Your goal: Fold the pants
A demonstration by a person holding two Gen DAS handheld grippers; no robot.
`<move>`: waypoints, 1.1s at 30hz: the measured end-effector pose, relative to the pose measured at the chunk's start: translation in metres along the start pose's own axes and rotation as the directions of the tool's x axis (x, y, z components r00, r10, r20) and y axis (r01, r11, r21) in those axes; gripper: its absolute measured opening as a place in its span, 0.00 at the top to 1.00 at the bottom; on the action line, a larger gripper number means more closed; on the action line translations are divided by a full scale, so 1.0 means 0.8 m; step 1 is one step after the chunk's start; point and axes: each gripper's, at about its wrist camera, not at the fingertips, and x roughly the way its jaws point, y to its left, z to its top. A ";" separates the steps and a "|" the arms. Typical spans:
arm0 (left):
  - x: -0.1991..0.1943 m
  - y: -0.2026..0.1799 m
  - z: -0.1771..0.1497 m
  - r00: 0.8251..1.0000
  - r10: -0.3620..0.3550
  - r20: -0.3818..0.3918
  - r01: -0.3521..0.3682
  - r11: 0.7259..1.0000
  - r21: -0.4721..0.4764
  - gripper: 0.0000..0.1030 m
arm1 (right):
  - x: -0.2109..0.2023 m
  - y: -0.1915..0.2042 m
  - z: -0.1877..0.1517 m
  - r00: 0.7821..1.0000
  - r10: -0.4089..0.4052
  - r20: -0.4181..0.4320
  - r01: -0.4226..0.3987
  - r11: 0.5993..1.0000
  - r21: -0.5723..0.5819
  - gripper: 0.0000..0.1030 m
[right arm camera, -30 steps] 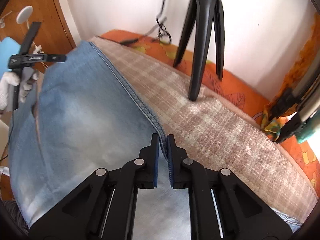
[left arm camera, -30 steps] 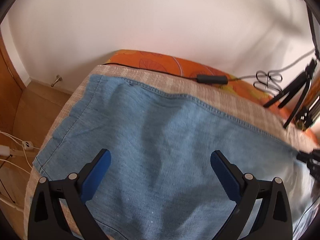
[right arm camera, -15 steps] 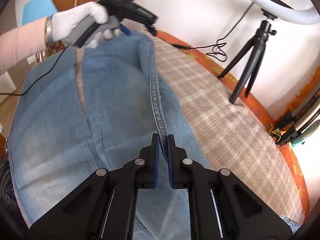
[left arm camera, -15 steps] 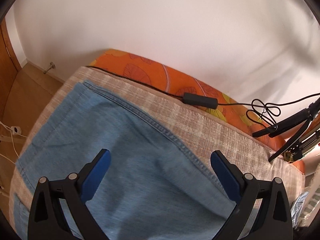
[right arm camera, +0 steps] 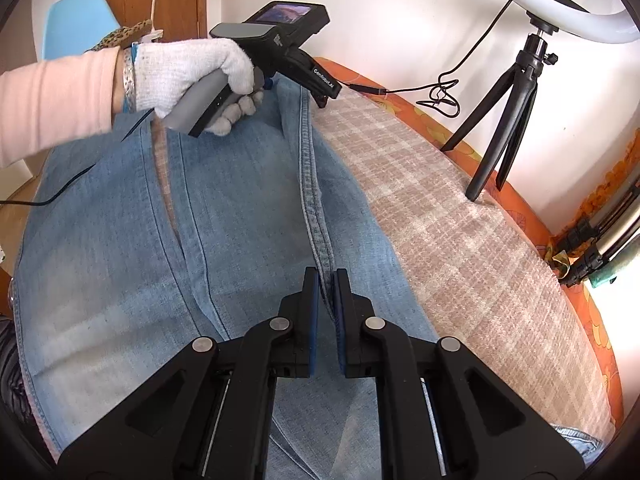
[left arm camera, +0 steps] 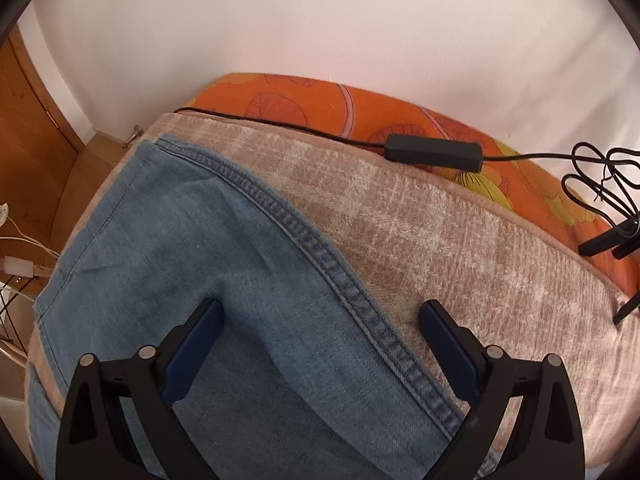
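While my right hand-held gripper (right arm camera: 327,284) pinches the jeans (right arm camera: 248,208) seam, my left hand-held gripper (left arm camera: 320,316) hangs wide over them. Jeans lie on blanket (left arm camera: 460,232).

The left black plastic two-finger gripper (left arm camera: 320,316) has flat dark-blue pads (left arm camera: 192,354) on angular black arms, each arm pinned by two round silver screws. The right black plastic two-finger gripper (right arm camera: 327,294) is built the same — blue-lined fingers, silver pivot screws, triangular cut-outs in its links. The person's left hand (right arm camera: 188,74) wears a white knitted glove, with a silver bracelet at the wrist and a pale pink sleeve (right arm camera: 52,100) — its grey handle carries a small screen and white lettering.
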 end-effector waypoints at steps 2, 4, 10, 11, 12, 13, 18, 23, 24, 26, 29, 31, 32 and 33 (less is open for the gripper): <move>-0.004 0.008 -0.001 1.000 -0.009 0.024 0.010 0.999 -0.038 0.19 | 0.000 -0.003 0.001 1.000 -0.005 0.003 0.005 1.000 0.009 0.92; -0.010 0.018 -0.002 0.999 0.010 0.052 -0.006 0.998 -0.067 0.41 | 0.000 -0.005 0.003 1.000 -0.012 0.007 0.012 1.000 0.020 0.92; -0.026 0.063 -0.002 0.994 -0.060 0.087 0.069 0.991 -0.115 0.93 | -0.003 -0.008 0.009 0.999 -0.045 0.023 0.045 0.999 0.021 0.92; -0.029 0.073 -0.003 0.991 -0.094 0.099 0.106 0.987 -0.121 0.93 | -0.005 -0.008 0.011 0.998 -0.053 0.025 0.052 0.998 0.022 0.92; -0.031 0.082 -0.003 0.987 -0.115 0.111 0.128 0.984 -0.123 0.94 | -0.007 -0.008 0.012 0.998 -0.060 0.028 0.060 0.998 0.021 0.92; -0.038 0.089 -0.005 0.984 -0.129 0.124 0.144 0.983 -0.117 0.94 | -0.010 -0.007 0.012 0.997 -0.068 0.032 0.068 0.998 0.020 0.92; -0.082 0.101 -0.010 0.966 -0.178 0.186 0.196 0.977 -0.085 0.94 | -0.036 -0.001 0.019 0.995 -0.090 0.051 0.089 0.996 0.014 0.93; -0.135 0.124 -0.031 0.948 -0.215 0.235 0.239 0.968 -0.076 0.95 | -0.075 0.014 0.026 0.995 -0.081 0.062 0.081 0.997 0.005 0.93; -0.141 0.130 -0.035 0.946 -0.214 0.245 0.238 0.969 -0.070 0.95 | -0.085 0.020 0.028 0.995 -0.076 0.061 0.076 0.997 -0.002 0.93; -0.161 0.139 -0.051 0.939 -0.223 0.261 0.249 0.966 -0.071 0.95 | -0.103 0.033 0.031 0.996 -0.065 0.058 0.066 0.998 -0.020 0.93; -0.194 0.160 -0.082 0.928 -0.239 0.287 0.269 0.960 -0.072 0.95 | -0.134 0.059 0.036 0.997 -0.050 0.056 0.053 0.997 -0.051 0.93; -0.214 0.180 -0.107 0.915 -0.262 0.306 0.301 0.949 -0.090 0.95 | -0.150 0.080 0.028 0.998 -0.035 0.051 0.038 0.997 -0.062 0.94; -0.223 0.187 -0.120 0.912 -0.266 0.314 0.308 0.947 -0.092 0.95 | -0.157 0.090 0.024 0.999 -0.026 0.047 0.030 0.997 -0.067 0.94; -0.234 0.195 -0.135 0.908 -0.269 0.322 0.312 0.946 -0.089 0.95 | -0.164 0.101 0.019 0.999 -0.020 0.042 0.023 0.997 -0.073 0.94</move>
